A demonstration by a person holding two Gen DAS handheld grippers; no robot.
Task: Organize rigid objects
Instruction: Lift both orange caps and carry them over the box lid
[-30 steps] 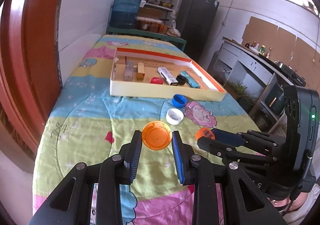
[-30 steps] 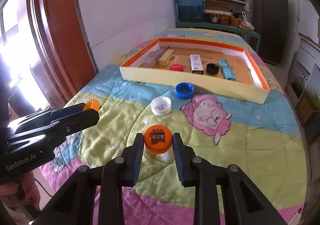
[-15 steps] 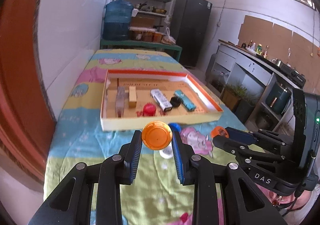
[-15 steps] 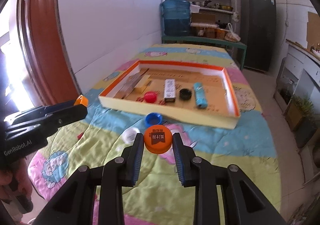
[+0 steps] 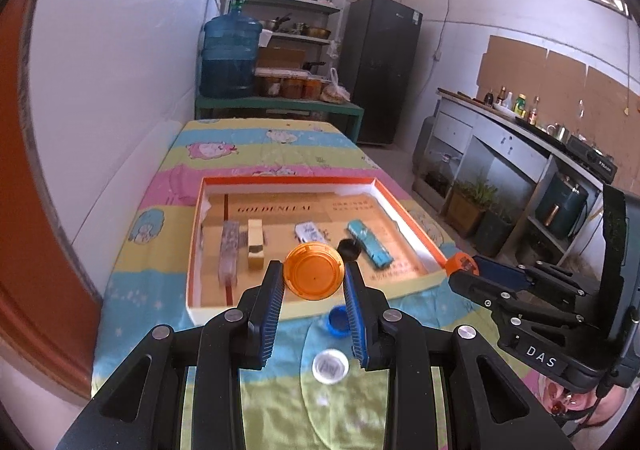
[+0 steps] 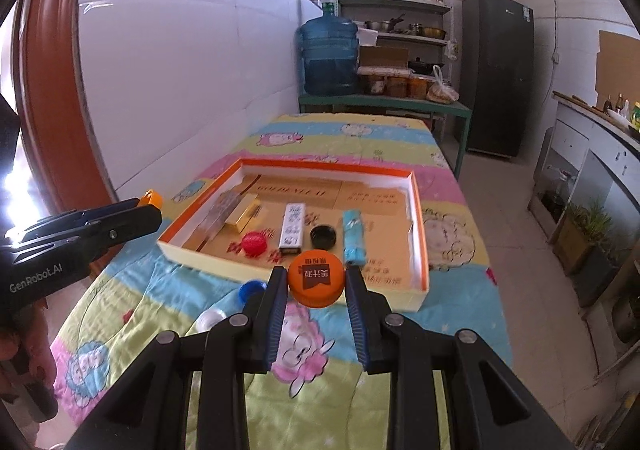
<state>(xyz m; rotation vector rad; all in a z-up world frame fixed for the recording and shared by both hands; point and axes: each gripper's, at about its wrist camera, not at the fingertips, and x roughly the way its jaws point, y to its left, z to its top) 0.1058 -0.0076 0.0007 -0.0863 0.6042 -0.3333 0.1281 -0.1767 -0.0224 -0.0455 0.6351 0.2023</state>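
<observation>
Two round orange plastic caps are in the air at once: the left gripper (image 5: 314,286) has its fingers closed on the plain one (image 5: 314,271), and the right gripper (image 6: 316,288) has its fingers clamped on the printed one (image 6: 317,279). Both hang just short of the near wall of the shallow orange-rimmed cardboard tray (image 6: 420,234) on the quilt-covered desk (image 6: 460,290). Each cap is pinched only at its curved rim, so a tilt or a knock could likely pop it free. Releasing early would drop it outside the tray, beside the loose blue cap (image 5: 338,322) and white cap (image 5: 330,367). Inside, a landing cap could knock the small black cap (image 6: 323,236) or the red cap (image 6: 254,243).
</observation>
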